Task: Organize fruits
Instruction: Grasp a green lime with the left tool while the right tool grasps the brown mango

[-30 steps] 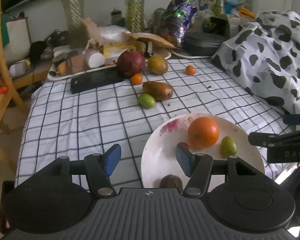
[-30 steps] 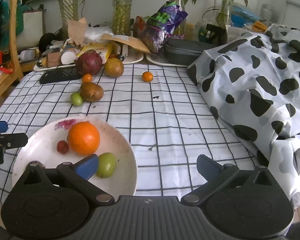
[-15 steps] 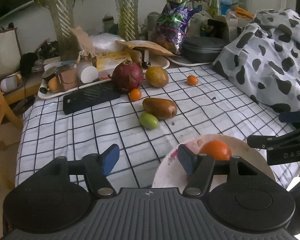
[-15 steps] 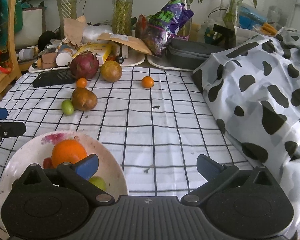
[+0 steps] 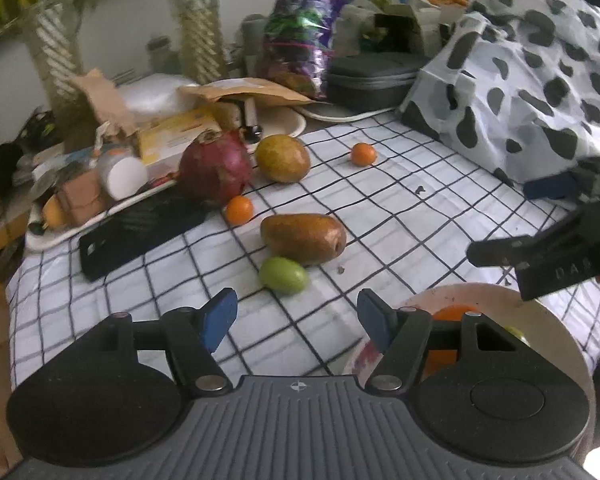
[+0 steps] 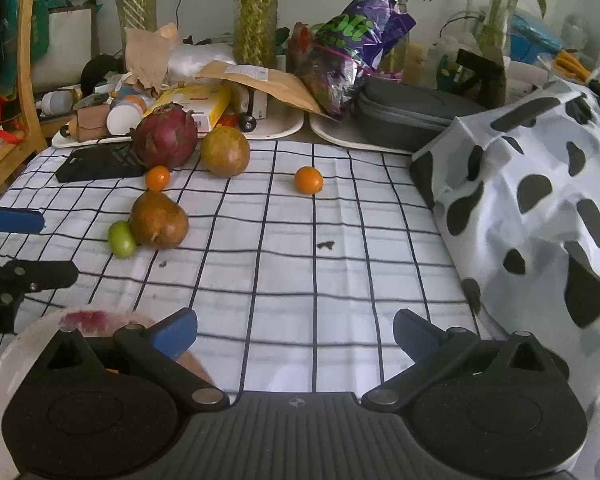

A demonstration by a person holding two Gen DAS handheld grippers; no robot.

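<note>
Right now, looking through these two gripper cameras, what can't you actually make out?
- Plate contents: in the left wrist view the left gripper covers all but slivers of an orange; the right wrist view hides them behind the right gripper.
- Black device: the dragon fruit overlaps its end in the right wrist view.
- Back-tray clutter: blurred in the left wrist view.

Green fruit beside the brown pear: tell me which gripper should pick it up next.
Left. The left gripper is open and the green fruit lies just ahead of its fingertips. The right gripper, also open, faces bare checked cloth, with the fruit far to its left, beside the brown pear.
</note>
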